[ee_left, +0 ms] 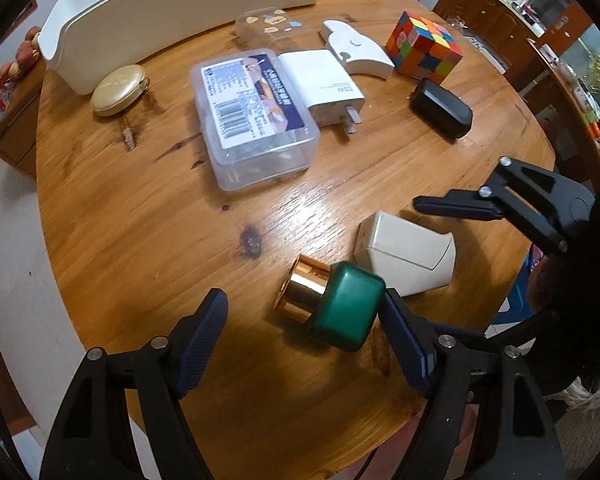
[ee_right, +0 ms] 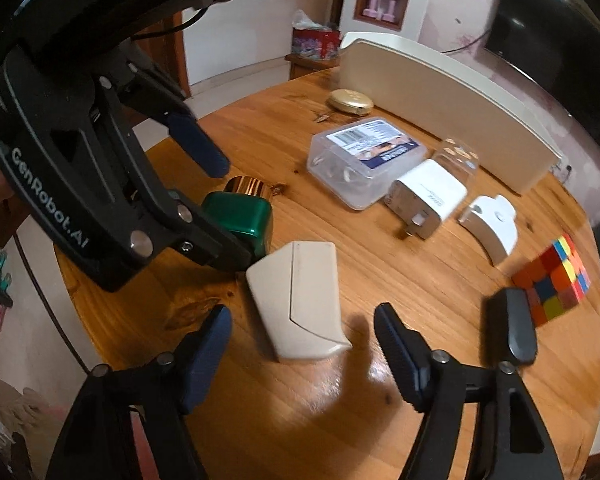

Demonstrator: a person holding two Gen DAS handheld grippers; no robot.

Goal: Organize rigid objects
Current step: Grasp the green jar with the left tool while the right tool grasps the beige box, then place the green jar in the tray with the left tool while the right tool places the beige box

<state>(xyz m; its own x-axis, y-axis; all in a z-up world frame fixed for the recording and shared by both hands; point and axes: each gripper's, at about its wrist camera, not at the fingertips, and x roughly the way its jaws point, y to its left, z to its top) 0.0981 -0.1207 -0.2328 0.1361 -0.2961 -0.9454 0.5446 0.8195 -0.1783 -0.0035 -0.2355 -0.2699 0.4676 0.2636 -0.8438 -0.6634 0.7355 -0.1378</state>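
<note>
A green bottle with a gold cap lies on its side on the round wooden table. My left gripper is open, its fingers either side of the bottle; the right finger is close to the green body. In the right wrist view the bottle lies between the left gripper's fingers. A white case lies beside the bottle, just ahead of my open, empty right gripper. The case also shows in the left wrist view.
Further back lie a clear plastic box, a white charger, a white gadget, a colour cube, a black case and a gold compact. A long white tray stands at the far edge.
</note>
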